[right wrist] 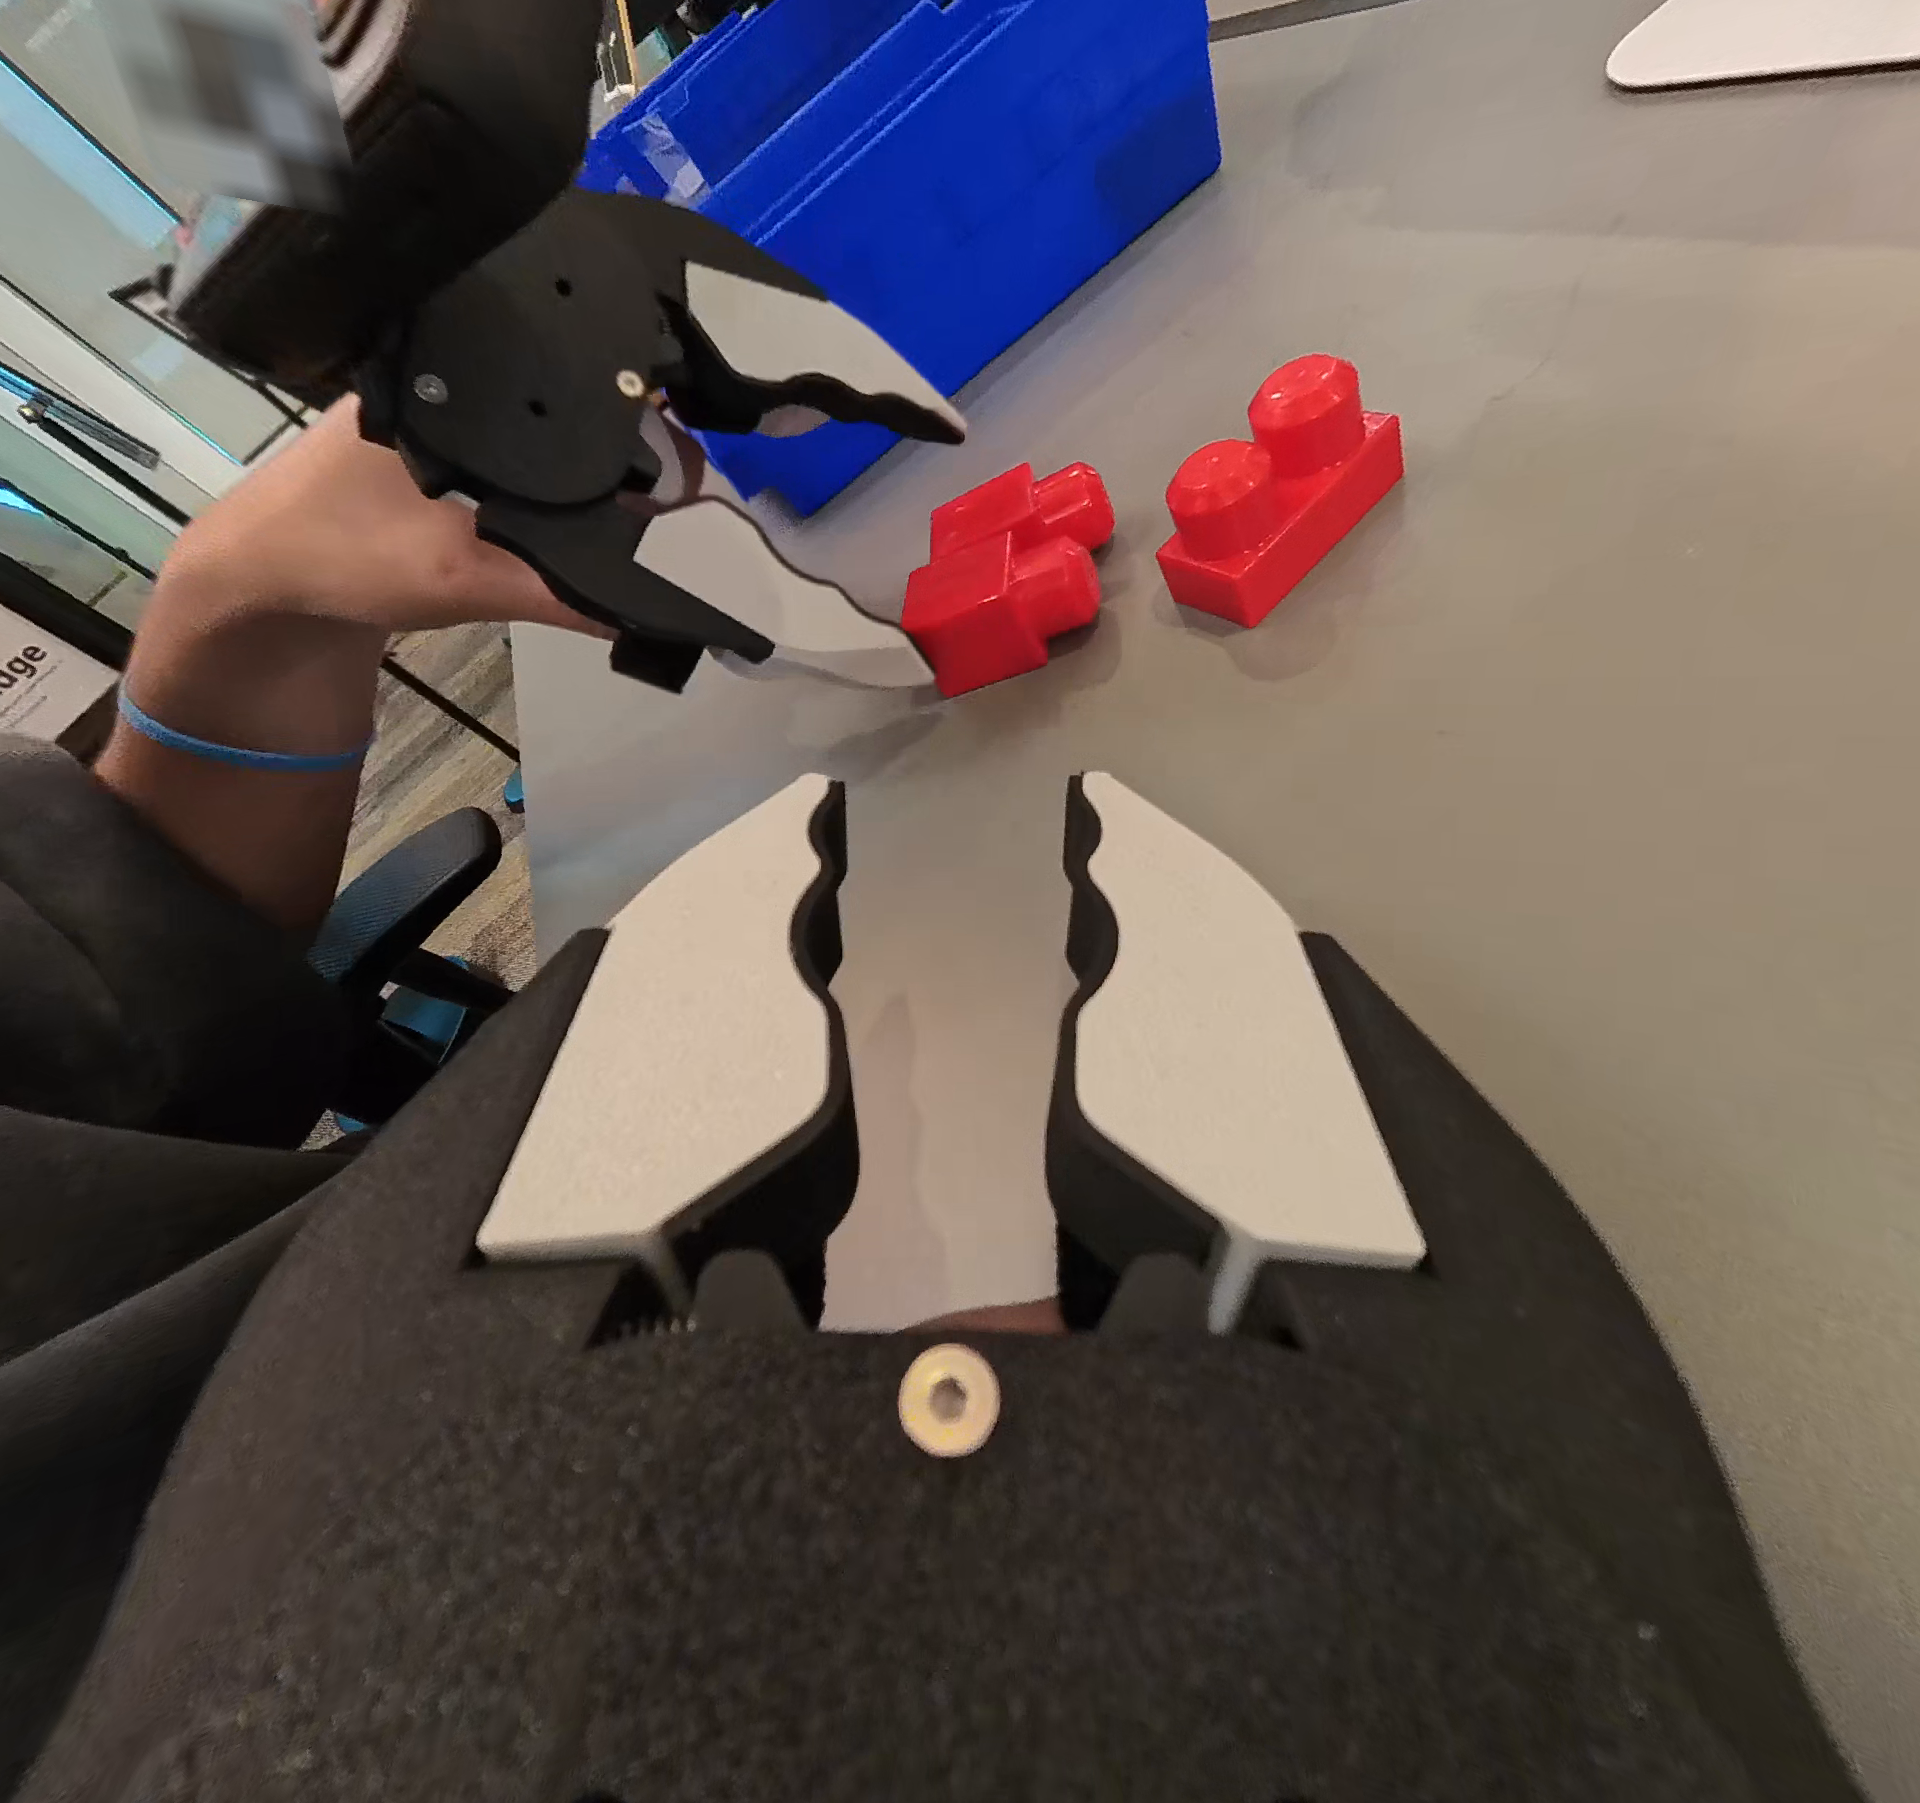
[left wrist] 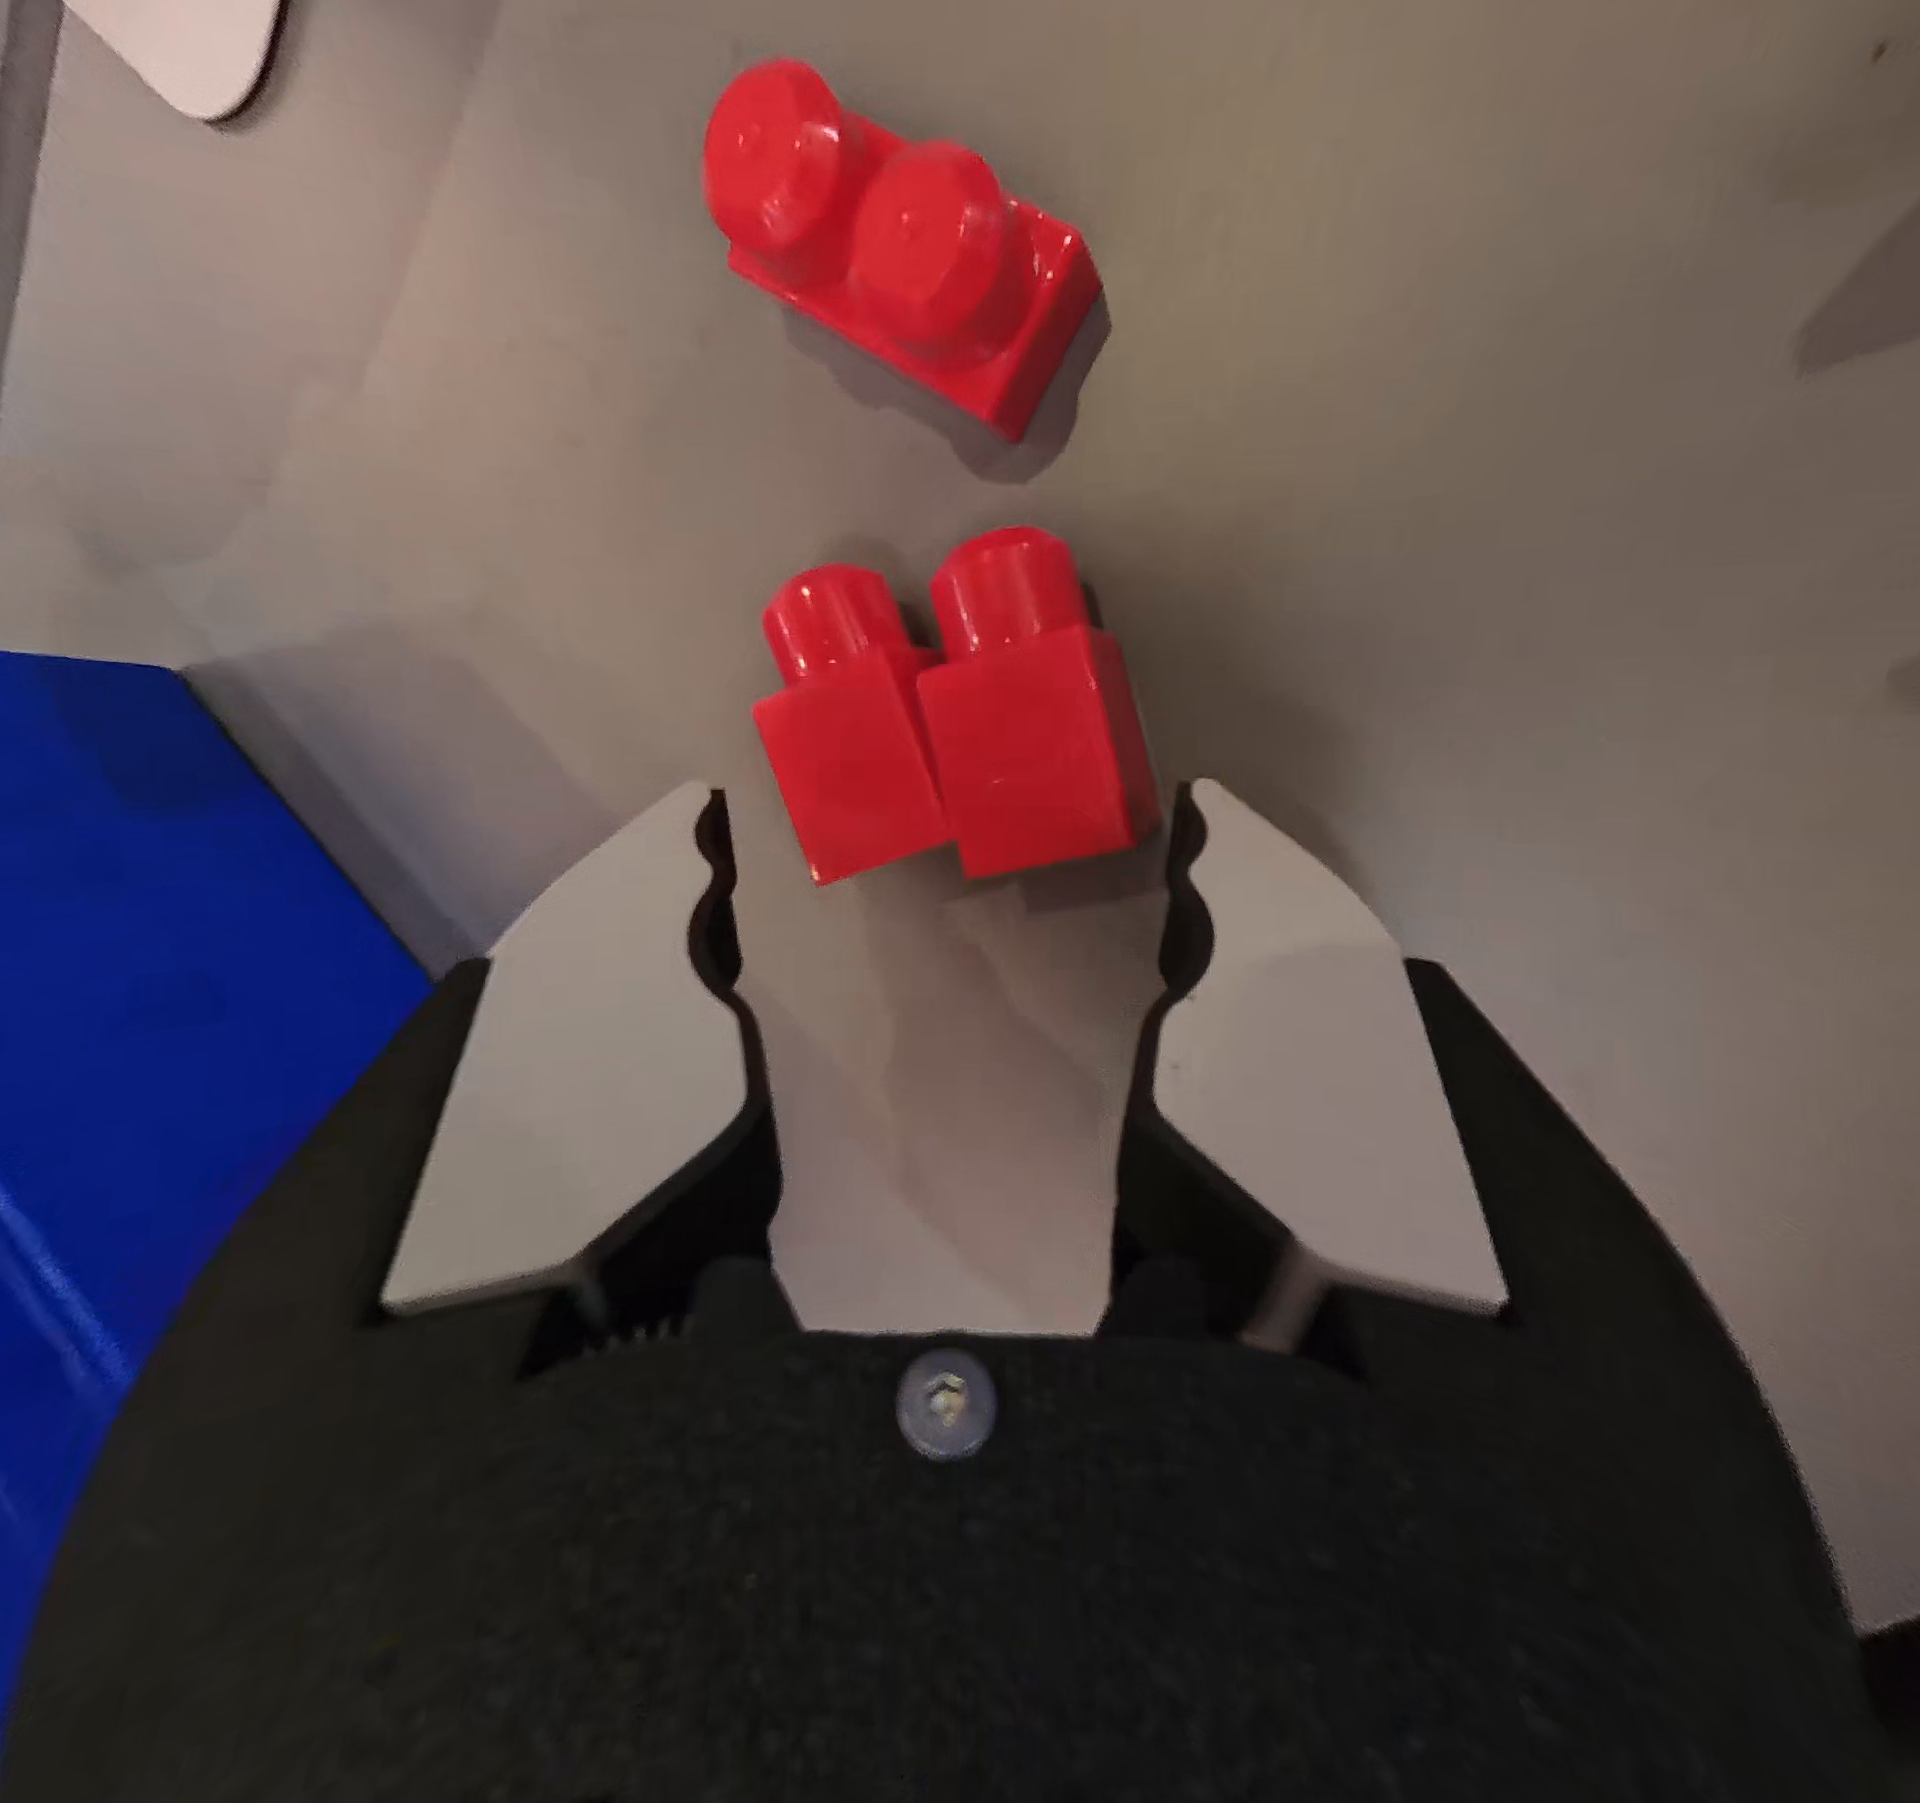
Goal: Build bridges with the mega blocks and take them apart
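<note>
A: Where were the blocks?

B: Two single-stud red blocks [left wrist: 951, 745] lay tipped on their sides, touching, studs pointing away from the left gripper [left wrist: 951, 818]. A flat two-stud red block [left wrist: 904, 257] sat upright just beyond them, w/ a small gap. All on the grey table [right wrist: 1558, 818], nothing stacked — so either no bridge yet or one fully taken apart.

A: And the left gripper?

B: Spread wide, holding nothing. Its fingertips flanked the near ends of the toppled pair — probably lined up to close on them. From the right wrist view the lower finger [right wrist: 831, 641] looked to be right against the nearer block; real contact couldn't be confirmed.

A: Right gripper?

B: The right gripper [right wrist: 956, 797] hung back, well apart from the blocks, partly open, empty — likely waiting so it wouldn't crowd the left.

A: Anything else?

B: A blue bin [right wrist: 987, 143] stood behind the left gripper, near the blocks, prob. their storage. A pale flat stand base [right wrist: 1766, 18] sat farther off.
</note>
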Action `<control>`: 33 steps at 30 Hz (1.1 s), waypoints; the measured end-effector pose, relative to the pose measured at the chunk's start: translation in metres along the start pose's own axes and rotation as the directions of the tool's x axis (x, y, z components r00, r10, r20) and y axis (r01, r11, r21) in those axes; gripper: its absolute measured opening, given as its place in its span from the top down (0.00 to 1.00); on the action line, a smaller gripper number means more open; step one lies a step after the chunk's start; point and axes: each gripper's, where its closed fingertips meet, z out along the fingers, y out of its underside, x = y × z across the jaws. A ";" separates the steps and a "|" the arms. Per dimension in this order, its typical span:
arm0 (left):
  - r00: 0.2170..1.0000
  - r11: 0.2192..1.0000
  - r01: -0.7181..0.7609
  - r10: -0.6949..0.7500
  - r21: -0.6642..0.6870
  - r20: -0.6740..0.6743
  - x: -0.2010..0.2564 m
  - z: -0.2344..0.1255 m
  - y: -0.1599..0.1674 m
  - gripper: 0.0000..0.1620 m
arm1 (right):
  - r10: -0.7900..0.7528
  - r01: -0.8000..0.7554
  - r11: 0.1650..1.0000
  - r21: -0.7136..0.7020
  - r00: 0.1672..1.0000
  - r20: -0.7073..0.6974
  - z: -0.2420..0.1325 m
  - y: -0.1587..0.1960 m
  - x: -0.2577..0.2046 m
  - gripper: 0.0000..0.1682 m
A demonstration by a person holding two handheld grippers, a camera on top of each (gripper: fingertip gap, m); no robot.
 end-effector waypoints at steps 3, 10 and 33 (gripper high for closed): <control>0.998 0.999 0.047 -0.046 0.014 -0.034 0.004 0.005 0.000 0.48 | -0.003 0.003 1.000 -0.003 1.000 0.000 0.001 0.001 -0.001 0.76; 0.992 0.992 0.126 -0.126 0.009 -0.024 -0.011 0.016 0.000 0.47 | -0.002 0.002 1.000 -0.001 1.000 -0.002 -0.001 0.000 0.000 0.76; 0.931 0.957 0.276 -0.289 -0.088 -0.222 0.004 0.030 0.008 0.45 | 0.004 -0.004 1.000 -0.019 1.000 0.005 0.000 0.004 0.001 0.76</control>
